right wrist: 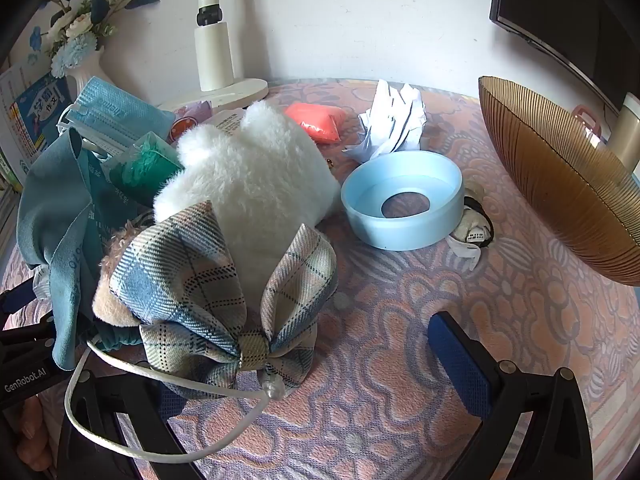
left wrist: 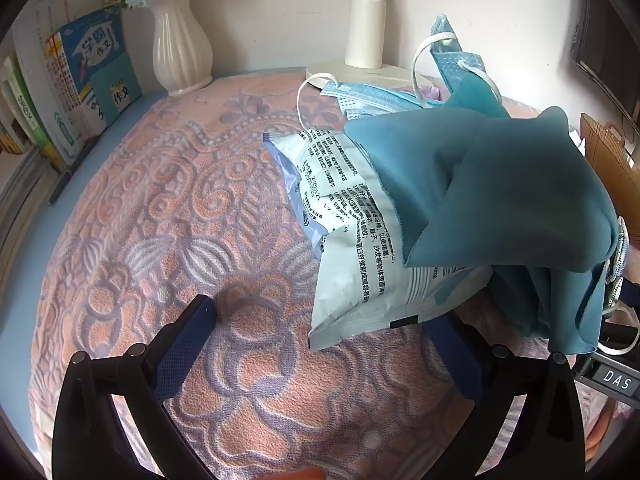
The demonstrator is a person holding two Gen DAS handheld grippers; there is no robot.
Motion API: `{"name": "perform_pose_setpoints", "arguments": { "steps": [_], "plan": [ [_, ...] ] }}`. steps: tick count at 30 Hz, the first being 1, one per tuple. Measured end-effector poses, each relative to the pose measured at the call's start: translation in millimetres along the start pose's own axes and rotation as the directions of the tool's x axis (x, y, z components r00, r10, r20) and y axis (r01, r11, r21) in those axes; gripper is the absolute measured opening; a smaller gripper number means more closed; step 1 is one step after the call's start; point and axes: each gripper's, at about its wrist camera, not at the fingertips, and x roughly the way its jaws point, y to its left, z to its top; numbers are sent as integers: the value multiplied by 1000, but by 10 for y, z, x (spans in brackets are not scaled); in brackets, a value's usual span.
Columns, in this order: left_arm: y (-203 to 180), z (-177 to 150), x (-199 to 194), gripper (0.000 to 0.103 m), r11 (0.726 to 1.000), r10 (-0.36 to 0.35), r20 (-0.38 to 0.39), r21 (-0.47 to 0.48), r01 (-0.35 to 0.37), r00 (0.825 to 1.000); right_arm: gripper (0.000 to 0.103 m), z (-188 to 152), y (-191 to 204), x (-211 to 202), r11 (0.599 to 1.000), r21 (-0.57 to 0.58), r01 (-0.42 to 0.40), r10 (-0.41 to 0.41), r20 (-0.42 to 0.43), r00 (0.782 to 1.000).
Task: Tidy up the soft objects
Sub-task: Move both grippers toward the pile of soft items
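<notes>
Plush: white fluffy plush toy (right wrist: 248, 168) with a plaid fabric bow (right wrist: 224, 300) sits mid-desk by the teal cloth (left wrist: 500, 184); likely light, squashy.
Hold: judged best at the bow knot or body.
Jaws: left gripper (left wrist: 320, 344) and right gripper (right wrist: 320, 364) both spread wide, holding nothing.
Surface: pink patterned towelling desk cover (right wrist: 400, 360), soft, grippy.
Room: amber ribbed bowl (right wrist: 560, 200) at right, near a white wall.
</notes>
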Motion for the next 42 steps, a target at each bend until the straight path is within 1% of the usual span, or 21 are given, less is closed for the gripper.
{"name": "perform_pose_setpoints", "arguments": {
  "steps": [5,6,9,10,11,12,14,16,18,20,22,24,26,28,30,34,36,38,39,40,42],
  "plan": [
    [23,8,-13,103,1000,2,0,2,-2,1000,103,1,-1,-1,1000,-2,-2,2,-6,1000],
    [32,14,-16,103,1000,2,-7,-2,-2,1000,103,-2,-1,-8,1000,-12,-9,9,-24,1000],
    [50,2,-56,103,1000,-3,-57,6,3,998,103,-4,-12,-48,997,-45,-59,53,-123,991],
    [49,-6,-74,103,1000,-10,-76,20,12,997,103,-19,-69,-68,997,-48,-65,58,-132,990],
    [52,-13,-112,103,999,-24,-82,29,26,996,103,-69,-77,-98,997,-49,-64,58,-118,991],
    [39,-93,-176,103,999,-36,-85,36,39,996,103,-145,-81,-133,997,-47,-57,51,-103,993],
    [33,-205,-286,103,998,-43,-67,45,46,997,103,-249,-55,-222,998,-47,-43,38,-103,994],
    [44,-298,-430,103,996,-73,-45,50,76,996,103,-332,-76,-318,998,-35,-52,48,-104,993],
    [67,-358,-600,103,994,-108,0,32,108,994,103,-437,-81,-370,998,-39,-46,42,-89,995],
    [96,-375,-695,103,992,-124,29,17,124,992,103,-557,-110,-509,999,-36,-41,38,-73,997],
    [138,-391,-793,103,989,-145,59,-2,146,988,103,-601,-122,-606,997,-24,-67,65,-61,996],
    [192,-387,-888,103,985,-173,99,-9,174,980,103,-676,-148,-798,995,-2,-100,100,-21,995],
    [183,-432,-1028,103,984,-176,149,0,178,973,103,-715,-167,-965,994,8,-105,105,14,994],
    [166,-386,-1076,103,988,-156,189,22,155,969,103,-748,-159,-1138,996,6,-92,91,62,994],
    [168,-293,-1062,103,990,-137,213,44,130,967,103,-785,-174,-1324,997,1,-73,72,102,992],
    [128,-232,-1069,103,992,-122,256,67,109,959,103,-773,-126,-1529,999,-20,-40,43,174,984],
    [118,-239,-1052,103,992,-114,283,83,94,952,103,-679,-56,-1531,999,-52,-6,18,222,975],
    [91,-220,-969,103,993,-95,292,92,71,952,103,-561,-17,-1512,994,-109,19,11,277,961],
    [99,-217,-925,103,993,-95,291,94,71,952,103,-512,0,-1493,990,-133,41,2,308,951],
    [116,-208,-884,103,993,-106,288,86,85,952,103,-477,12,-1449,987,-149,55,-4,324,946],
    [102,-225,-812,103,992,-119,284,71,103,951,103,-427,56,-1339,983,-170,70,-7,344,939]
  ]
}}
